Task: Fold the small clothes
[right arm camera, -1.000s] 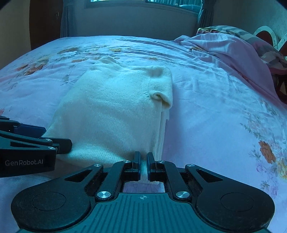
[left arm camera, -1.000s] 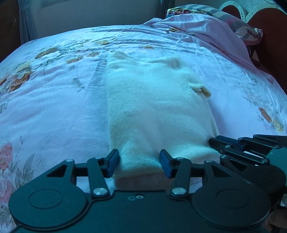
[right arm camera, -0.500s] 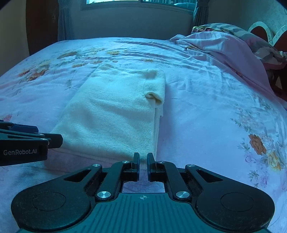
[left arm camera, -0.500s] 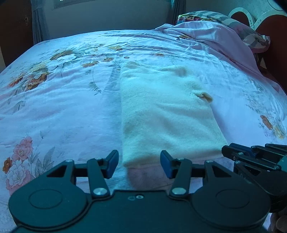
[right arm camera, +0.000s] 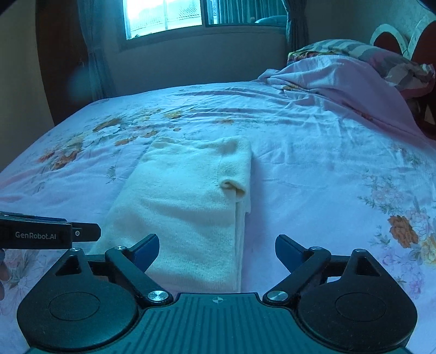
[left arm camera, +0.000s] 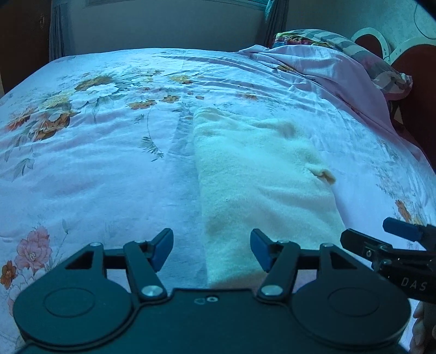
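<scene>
A folded cream garment (left arm camera: 261,177) is lying flat on a bed (left arm camera: 109,168) covered in a pink floral sheet, its long side running away from both cameras and its near short edge sitting just ahead of the two tools. The left hand-held gripper (left arm camera: 211,252) is hovering over the garment's near left corner, jaws opening, pads clear of the cloth and gripping nothing; its left pad is over bare sheet, its right over the knit. The right hand-held gripper (right arm camera: 216,252) is hanging over the near right corner, jaws spreading wide and released, the stacked right-hand fold edge showing between them but untouched. In the right wrist view, a small sleeve cuff (right arm camera: 233,188) is curling up by the garment's right edge, and the layers are lying slightly uneven there. Open sheet is stretching broadly left of the garment and to its right. A rumpled pink quilt (right arm camera: 340,79) and a patterned pillow (right arm camera: 381,57) are lying at the far right corner, well apart from the garment. A window (right arm camera: 166,16) is glowing beyond the bed.
</scene>
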Motion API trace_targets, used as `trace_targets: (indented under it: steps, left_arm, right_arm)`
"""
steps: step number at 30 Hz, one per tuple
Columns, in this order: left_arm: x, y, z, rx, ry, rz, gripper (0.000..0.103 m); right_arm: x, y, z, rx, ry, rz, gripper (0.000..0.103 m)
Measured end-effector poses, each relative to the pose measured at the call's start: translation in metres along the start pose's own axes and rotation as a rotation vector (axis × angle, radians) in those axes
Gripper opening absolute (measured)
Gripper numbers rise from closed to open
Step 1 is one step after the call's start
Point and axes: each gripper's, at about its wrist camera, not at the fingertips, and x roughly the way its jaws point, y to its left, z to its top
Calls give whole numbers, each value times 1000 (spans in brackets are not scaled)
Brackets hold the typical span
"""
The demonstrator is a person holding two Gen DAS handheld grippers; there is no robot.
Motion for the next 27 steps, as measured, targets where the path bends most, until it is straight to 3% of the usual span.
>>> trace_targets:
  steps: [9,12,16,20,27]
  left_arm:
    - [40,16,16,-54,52,-110,62]
    - [56,19,21,-109,81,-179,62]
    - [74,22,27,-145,102,-217,63]
    - [88,20,34,-152,105,-240,72]
    - [102,15,41,-154,96,-243,72]
  right_arm:
    - [45,-25,12,119,67,35,91]
    - [61,-40,20,219,96,78,91]
    - [76,-59,32,319,94,101,91]
    - [92,-65,42,333,102,111,91]
    - [119,-60,50,295,106,91,91]
